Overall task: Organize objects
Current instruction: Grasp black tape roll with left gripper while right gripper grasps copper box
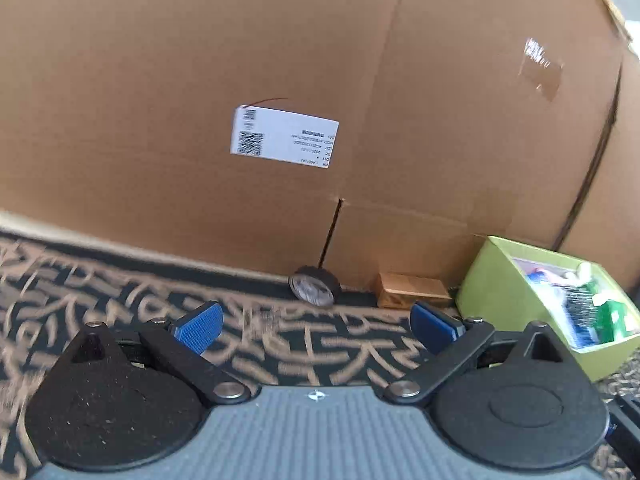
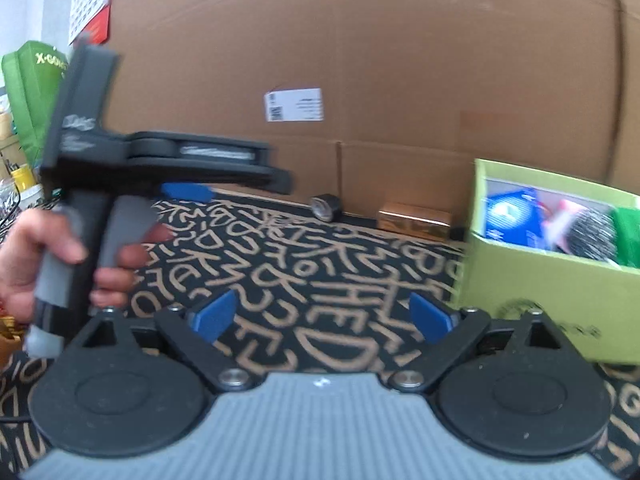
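Left wrist view: left gripper (image 1: 316,330) low over the patterned carpet (image 1: 100,280), blue fingers (image 1: 198,326) spread wide, nothing between them. Right wrist view: right gripper (image 2: 322,318) the same, fingers (image 2: 214,316) wide apart and empty, with the left gripper (image 2: 184,192) held up in a hand (image 2: 48,256) off to the side.

Green box (image 1: 500,280) as the landmark, down on the carpet and up against the big cardboard box (image 1: 200,60). Already full of stuff: a blue pack (image 2: 512,216), something dark and bristly (image 2: 592,236), something green (image 2: 628,236). Too blurry to name for sure. So a good part of the tidying looks done.

Still out on the carpet: a gold block (image 1: 412,290) just beside the green box, and a small black wheel (image 1: 316,290) a bit further from the green box, past the gold block. Both tucked against the foot of the cardboard box, both untouched.

Probably two things left to pick up and drop in the green box. Gold block nearest, so maybe next. Nothing else loose to spot here.
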### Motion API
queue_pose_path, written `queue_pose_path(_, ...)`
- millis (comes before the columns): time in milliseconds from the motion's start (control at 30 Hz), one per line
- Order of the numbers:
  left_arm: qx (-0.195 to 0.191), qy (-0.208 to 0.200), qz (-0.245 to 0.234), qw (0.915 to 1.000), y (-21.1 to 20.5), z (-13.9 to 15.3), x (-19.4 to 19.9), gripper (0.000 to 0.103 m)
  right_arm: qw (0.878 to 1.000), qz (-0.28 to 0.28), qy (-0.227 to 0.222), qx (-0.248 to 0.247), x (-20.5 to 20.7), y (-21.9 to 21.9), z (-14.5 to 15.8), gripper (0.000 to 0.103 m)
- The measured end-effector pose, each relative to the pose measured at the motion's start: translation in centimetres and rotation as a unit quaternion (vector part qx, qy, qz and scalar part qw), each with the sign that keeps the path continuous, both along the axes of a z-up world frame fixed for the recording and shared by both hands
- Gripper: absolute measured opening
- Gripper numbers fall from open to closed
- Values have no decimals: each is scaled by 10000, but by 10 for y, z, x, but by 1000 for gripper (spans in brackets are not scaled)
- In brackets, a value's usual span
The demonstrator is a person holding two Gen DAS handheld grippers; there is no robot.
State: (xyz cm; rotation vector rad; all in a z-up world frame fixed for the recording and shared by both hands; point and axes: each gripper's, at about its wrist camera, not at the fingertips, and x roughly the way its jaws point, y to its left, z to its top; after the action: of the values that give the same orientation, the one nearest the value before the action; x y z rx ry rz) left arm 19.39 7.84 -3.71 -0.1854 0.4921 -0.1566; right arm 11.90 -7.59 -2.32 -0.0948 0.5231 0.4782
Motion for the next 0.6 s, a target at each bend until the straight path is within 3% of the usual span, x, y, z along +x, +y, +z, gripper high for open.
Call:
queue_pose_path(67, 201, -13, 8, 9998, -5, -2, 20, 102, 9999, -30, -26, -124, 15, 13, 0, 87)
queue_pose_path(133, 244, 32, -32, 9997, -6, -4, 39, 94, 9995, -141, -49, -276, 34, 26, -2, 83)
queue_pose_path(300, -41, 96, -147, 9998, 2, -8, 65, 91, 9977, -494, 134, -448, 91, 42, -13, 78)
queue_pose_path(533, 46, 357, -257, 9990, 0, -26, 86, 91, 9916, -1148, 411, -430, 131, 22, -35, 69)
queue_pose_path(600, -19, 419, -304, 9987, 1, -31, 90, 91, 9878, -1432, 470, -395, 138, 12, -38, 72)
